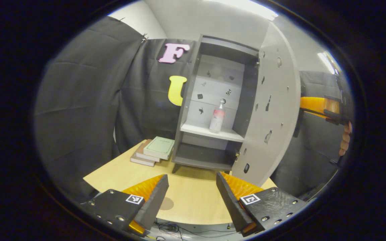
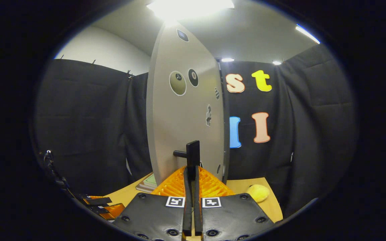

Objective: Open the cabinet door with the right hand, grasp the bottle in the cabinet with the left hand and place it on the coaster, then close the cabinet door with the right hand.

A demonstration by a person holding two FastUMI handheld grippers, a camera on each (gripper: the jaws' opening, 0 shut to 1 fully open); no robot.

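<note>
The grey cabinet (image 1: 193,100) stands on the table with its door (image 1: 273,110) swung wide. A white bottle (image 1: 217,117) with a pink label stands upright on the white middle shelf. My left gripper (image 1: 192,182) hovers open over the table's front edge, well short of the cabinet. A round brown coaster (image 1: 167,203) lies on the table just ahead of its left finger. In the right gripper view, my right gripper (image 2: 192,174) is shut on the lower end of the door's black bar handle (image 2: 193,152). That gripper (image 1: 320,105) and the hand holding it also peek out behind the door.
A stack of books (image 1: 154,150) lies on the wooden table (image 1: 196,204) left of the cabinet. A yellow soft object (image 2: 258,192) rests on the table right of the door. The cabinet's lower shelf (image 1: 203,157) holds nothing. Black cloth walls surround the table.
</note>
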